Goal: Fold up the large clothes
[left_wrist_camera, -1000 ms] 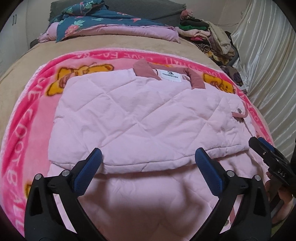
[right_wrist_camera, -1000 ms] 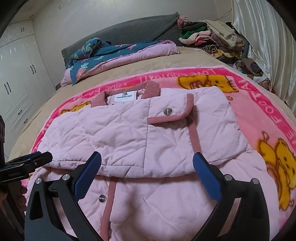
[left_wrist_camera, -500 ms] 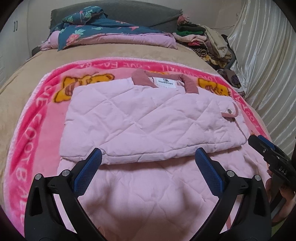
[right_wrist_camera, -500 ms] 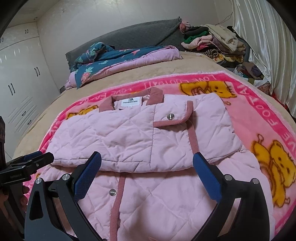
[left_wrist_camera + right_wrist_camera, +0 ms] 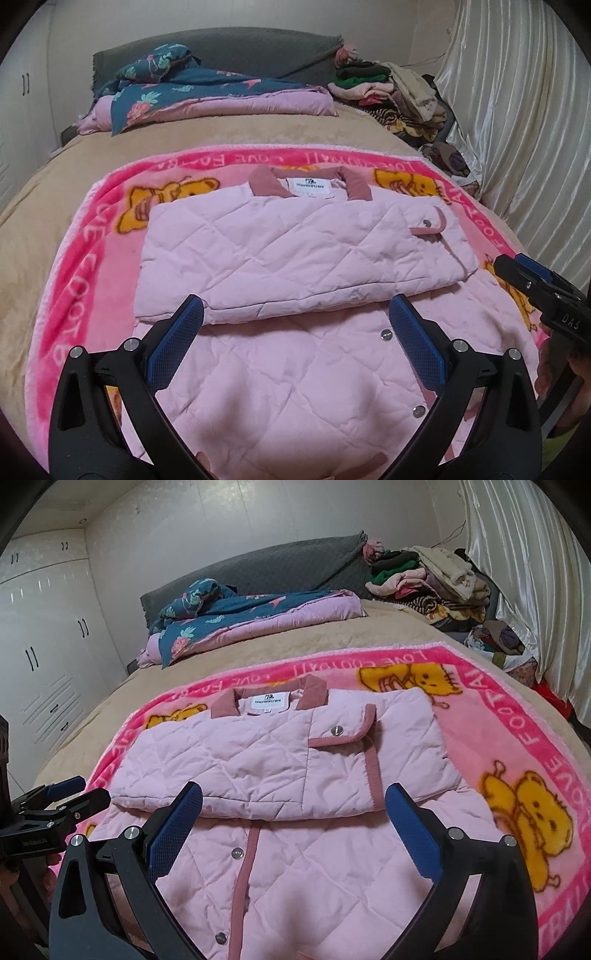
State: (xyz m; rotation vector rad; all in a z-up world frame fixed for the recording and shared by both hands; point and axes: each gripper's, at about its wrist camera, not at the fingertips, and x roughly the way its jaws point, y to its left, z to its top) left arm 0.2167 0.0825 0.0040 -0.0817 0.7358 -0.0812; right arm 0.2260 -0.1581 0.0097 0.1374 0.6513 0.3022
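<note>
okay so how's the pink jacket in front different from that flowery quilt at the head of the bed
The pink jacket lies flat on the pink cartoon blanket, with its sleeves laid across the chest. The floral quilt is bunched in a loose heap on the tan bedcover. The jacket is plain pale pink with darker trim. The quilt is dark teal and patterned. Both are quilted and show pink.

soft, even indoor light fills both my views, a little dim and warm, with a pale sheen on the satin curtain point(image 5: 517, 122) and glints off the wardrobe doors point(image 5: 44, 635). my tools throw faint shadows onto the pink jacket point(image 5: 295, 251). fisheye bending curves the edges into black corners; focus stays fairly sharp.
</note>
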